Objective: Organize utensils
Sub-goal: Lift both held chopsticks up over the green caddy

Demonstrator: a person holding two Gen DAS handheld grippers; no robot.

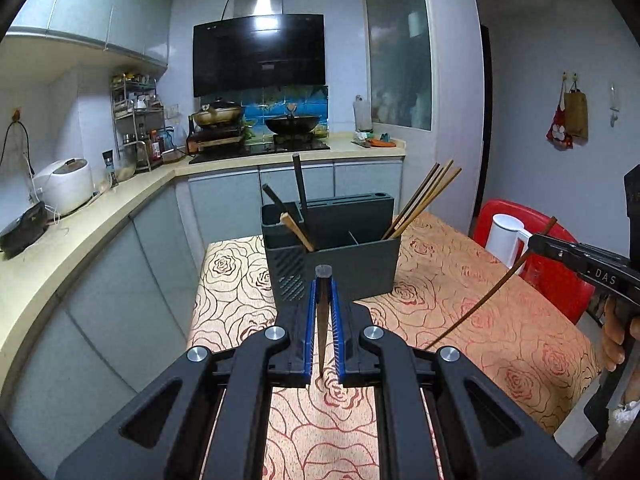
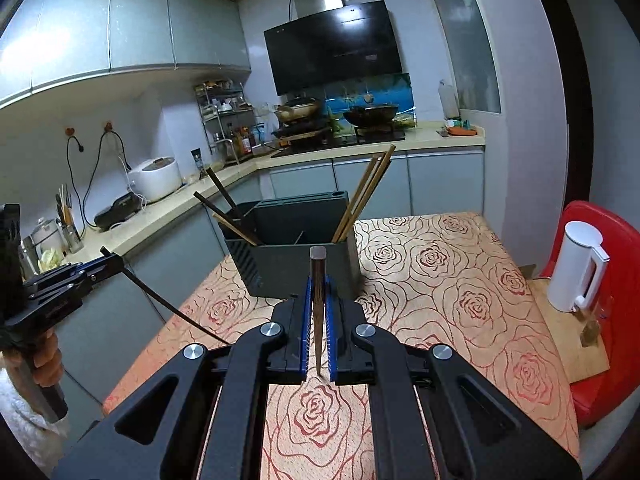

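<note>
Above table (image 1: pixel 500 320), both tools loaded: left tool (image 1: pixel 324 280) clamped on dark chopstick (image 1: pixel 322 332), right tool (image 2: pixel 318 280) clamped on second chopstick (image 2: pixel 318 312). Grey holder (image 1: pixel 352 272) ahead on table, chopsticks already in left and right compartments, middle looks free. Advice: tilt tip down, line up over chosen compartment, clear rim and leaning sticks, release only once tip inside. One tool at a time, avoid crossing.
</note>
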